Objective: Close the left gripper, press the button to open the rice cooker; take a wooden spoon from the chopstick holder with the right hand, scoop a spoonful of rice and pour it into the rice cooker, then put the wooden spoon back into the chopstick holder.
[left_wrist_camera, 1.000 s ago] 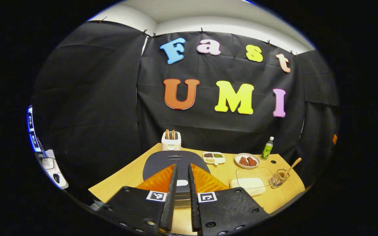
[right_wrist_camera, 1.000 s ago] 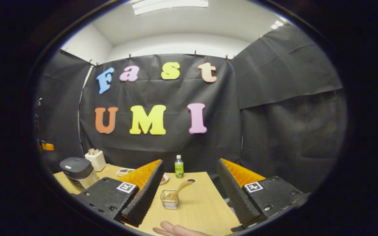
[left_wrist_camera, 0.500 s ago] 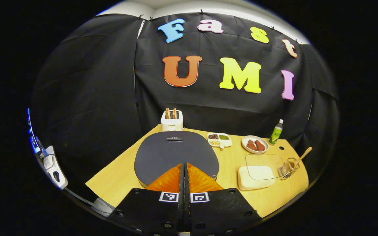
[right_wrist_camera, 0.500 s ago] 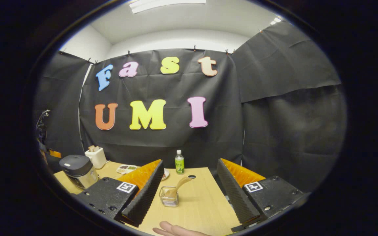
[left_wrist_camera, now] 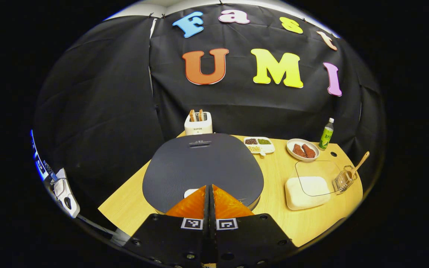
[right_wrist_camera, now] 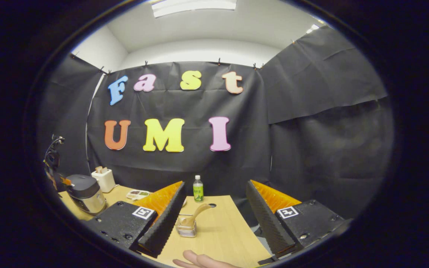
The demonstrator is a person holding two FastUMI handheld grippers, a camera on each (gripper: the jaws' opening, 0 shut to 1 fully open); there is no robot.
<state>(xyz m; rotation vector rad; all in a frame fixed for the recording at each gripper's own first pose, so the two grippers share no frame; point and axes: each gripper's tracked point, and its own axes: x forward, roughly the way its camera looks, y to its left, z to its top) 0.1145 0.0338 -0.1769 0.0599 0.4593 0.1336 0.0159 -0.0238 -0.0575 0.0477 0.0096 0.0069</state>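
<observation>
Your left gripper [left_wrist_camera: 209, 190] has its two fingers pressed flat together with nothing between them, tips poised over the front edge of the dark grey, round-lidded rice cooker [left_wrist_camera: 202, 167]. A small pale button [left_wrist_camera: 190, 192] shows on the lid just left of the fingertips; whether the tips touch it cannot be told. The lid is down. Behind the cooker stands a white toaster [left_wrist_camera: 198, 124] with two slices of bread in it.

To the cooker's right on the pale wooden table [left_wrist_camera: 274, 175] sits a white rectangular container of rice [left_wrist_camera: 305, 188] with a clear lid leaning over it, and beside that a small wire chopstick holder [left_wrist_camera: 343, 179] with a light wooden spoon [left_wrist_camera: 359, 163] slanting out of it. Farther back lie a divided dish of beans [left_wrist_camera: 259, 144], a plate of brown meat pieces [left_wrist_camera: 302, 149] and a green bottle [left_wrist_camera: 326, 133].

Your right gripper [right_wrist_camera: 215, 203] is held wide apart and empty — the chopstick holder and spoon stand ahead, near its left finger. A hand [right_wrist_camera: 199, 260] rests at the table's near edge.
</observation>
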